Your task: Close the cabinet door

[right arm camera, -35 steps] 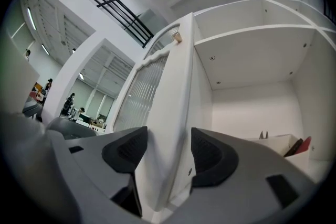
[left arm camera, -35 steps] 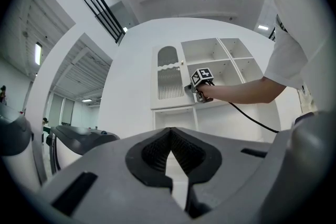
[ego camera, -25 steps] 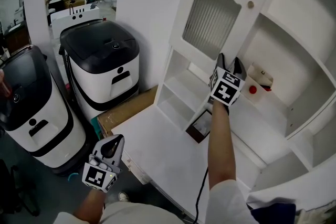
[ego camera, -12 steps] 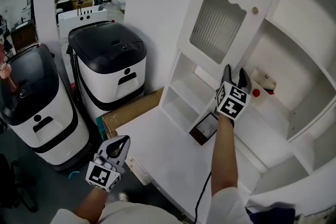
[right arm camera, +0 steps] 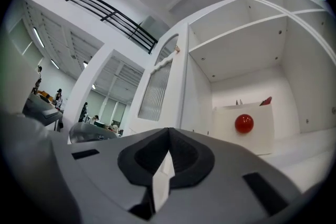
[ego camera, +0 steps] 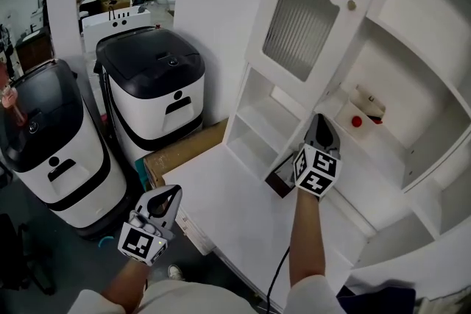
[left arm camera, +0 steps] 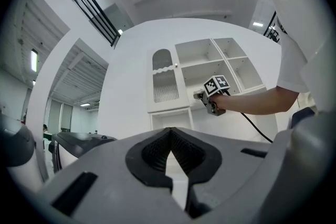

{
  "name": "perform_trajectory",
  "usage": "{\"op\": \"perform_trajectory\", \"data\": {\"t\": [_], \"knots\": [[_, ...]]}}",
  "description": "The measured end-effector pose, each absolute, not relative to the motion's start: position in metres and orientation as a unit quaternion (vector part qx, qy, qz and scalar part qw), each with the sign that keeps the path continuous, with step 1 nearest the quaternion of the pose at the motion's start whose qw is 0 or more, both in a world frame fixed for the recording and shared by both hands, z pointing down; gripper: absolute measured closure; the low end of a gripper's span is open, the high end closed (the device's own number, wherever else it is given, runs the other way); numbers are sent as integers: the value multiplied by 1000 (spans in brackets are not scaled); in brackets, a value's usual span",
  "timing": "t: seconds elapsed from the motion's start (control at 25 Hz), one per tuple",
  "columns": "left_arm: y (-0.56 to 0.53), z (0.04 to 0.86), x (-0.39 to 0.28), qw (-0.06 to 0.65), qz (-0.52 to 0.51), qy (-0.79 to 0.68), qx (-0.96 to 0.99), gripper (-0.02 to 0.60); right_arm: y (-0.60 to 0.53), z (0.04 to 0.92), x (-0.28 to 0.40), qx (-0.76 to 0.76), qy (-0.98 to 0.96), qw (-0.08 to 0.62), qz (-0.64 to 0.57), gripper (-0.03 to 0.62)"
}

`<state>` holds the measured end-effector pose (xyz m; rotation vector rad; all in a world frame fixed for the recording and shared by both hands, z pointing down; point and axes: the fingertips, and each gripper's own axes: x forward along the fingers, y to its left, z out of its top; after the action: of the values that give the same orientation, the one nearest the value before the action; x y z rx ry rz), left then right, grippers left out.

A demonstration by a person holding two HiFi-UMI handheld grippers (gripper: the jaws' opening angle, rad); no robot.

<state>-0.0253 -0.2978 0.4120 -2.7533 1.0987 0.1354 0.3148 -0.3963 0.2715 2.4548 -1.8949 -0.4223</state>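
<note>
The white cabinet door [ego camera: 309,11] with its ribbed glass panel and small round knob [ego camera: 352,5] stands swung open to the left of the open shelves. My right gripper [ego camera: 321,121] is low in front of the shelf, below the door's lower edge and clear of it, shut with nothing between its jaws. In the right gripper view the shut jaws [right arm camera: 168,134] point past the door [right arm camera: 157,86] towards the shelf. My left gripper [ego camera: 171,195] hangs low at the table's left corner, shut and empty [left arm camera: 169,131]; its view shows the door [left arm camera: 164,81] far ahead.
A white box [ego camera: 368,105] with a red ball [ego camera: 357,121] stands on the shelf. A small dark frame [ego camera: 282,176] lies on the white table [ego camera: 235,217]. Two black-and-white machines [ego camera: 151,84] [ego camera: 44,143] and a cardboard sheet [ego camera: 180,151] stand at the left.
My right gripper has dropped and drawn back from the shelf, and its jaws have gone from open to shut. The left gripper has stayed put.
</note>
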Motion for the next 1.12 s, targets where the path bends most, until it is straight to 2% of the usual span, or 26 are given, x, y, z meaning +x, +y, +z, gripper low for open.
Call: {"op": "perform_trajectory", "data": {"t": [0.68,1.12], "knots": [[-272,390,-71,95,52,437,-893,575,-297,303,227,669,-731,-4,-133,597],[-260,384,-116,99,60,480,-870,575,-250,368,220,676,-732,30,-77,597]]}}
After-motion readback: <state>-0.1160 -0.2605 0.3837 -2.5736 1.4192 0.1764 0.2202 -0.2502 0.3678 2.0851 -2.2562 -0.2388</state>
